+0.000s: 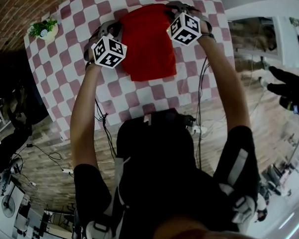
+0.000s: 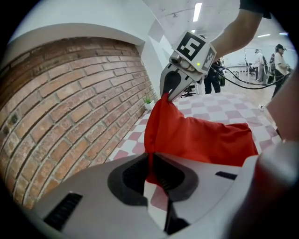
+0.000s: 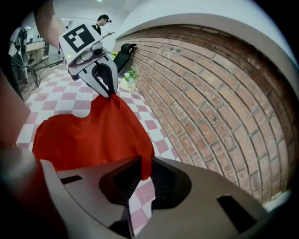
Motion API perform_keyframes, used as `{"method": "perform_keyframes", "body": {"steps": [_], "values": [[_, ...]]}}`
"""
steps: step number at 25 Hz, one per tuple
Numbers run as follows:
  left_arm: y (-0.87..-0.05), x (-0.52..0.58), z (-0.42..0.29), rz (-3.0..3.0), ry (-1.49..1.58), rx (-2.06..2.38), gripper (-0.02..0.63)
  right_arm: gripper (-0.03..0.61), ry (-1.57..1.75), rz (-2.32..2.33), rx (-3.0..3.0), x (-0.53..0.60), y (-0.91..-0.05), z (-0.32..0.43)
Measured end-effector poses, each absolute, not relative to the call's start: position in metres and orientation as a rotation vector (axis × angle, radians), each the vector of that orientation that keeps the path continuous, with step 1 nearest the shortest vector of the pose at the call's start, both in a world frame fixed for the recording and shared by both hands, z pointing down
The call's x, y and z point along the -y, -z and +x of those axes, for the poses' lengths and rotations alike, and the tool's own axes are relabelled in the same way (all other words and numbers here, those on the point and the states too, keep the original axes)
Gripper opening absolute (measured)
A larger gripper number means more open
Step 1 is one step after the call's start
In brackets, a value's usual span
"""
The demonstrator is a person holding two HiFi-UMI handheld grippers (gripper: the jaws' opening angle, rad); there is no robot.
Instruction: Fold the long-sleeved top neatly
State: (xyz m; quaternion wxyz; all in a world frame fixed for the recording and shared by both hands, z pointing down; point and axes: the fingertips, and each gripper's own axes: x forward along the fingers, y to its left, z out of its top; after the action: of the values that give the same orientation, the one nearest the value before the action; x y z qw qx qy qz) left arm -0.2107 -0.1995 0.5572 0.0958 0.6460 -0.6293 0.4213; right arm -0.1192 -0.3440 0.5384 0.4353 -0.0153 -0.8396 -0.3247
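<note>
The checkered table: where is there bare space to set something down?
The table is bare on its left, between the potted plant and the left gripper, and along its near edge below the red top. The middle is crowded: both grippers hold the top there. Beyond the right gripper only a narrow strip shows.

We hold both arms stretched out ahead of us, elbows nearly straight. Our left forearm [image 1: 82, 112] and right forearm [image 1: 226, 83] are bare below short dark sleeves. Our left gripper [image 1: 115, 30] points forward and down, and its jaws stand almost together, pinching a fold of the red long-sleeved top [image 1: 148, 42] between the pads. Our right gripper [image 1: 173, 10] mirrors it on the other side, jaws likewise clamped on a corner of the same cloth. The two grippers sit about level with each other, well apart, each angled slightly inward toward the other.
</note>
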Motion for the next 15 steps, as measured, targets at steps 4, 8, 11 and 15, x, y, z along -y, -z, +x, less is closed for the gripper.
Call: {"method": "perform_keyframes", "body": {"steps": [4, 8, 11, 15], "values": [[-0.546, 0.183, -0.195, 1.932, -1.225, 1.899, 0.040, 0.051, 0.825, 0.008, 2.128, 0.323, -0.524, -0.098], [-0.540, 0.164, -0.173, 1.965, -1.207, 1.898, 0.040, 0.051, 0.823, 0.041, 2.152, 0.299, -0.518, -0.070], [-0.538, 0.151, -0.157, 1.993, -1.197, 1.893, 0.040, 0.051, 0.815, 0.062, 2.171, 0.280, -0.514, -0.049], [-0.535, 0.135, -0.134, 2.037, -1.210, 1.878, 0.040, 0.051, 0.802, 0.085, 2.184, 0.255, -0.514, -0.016]]}}
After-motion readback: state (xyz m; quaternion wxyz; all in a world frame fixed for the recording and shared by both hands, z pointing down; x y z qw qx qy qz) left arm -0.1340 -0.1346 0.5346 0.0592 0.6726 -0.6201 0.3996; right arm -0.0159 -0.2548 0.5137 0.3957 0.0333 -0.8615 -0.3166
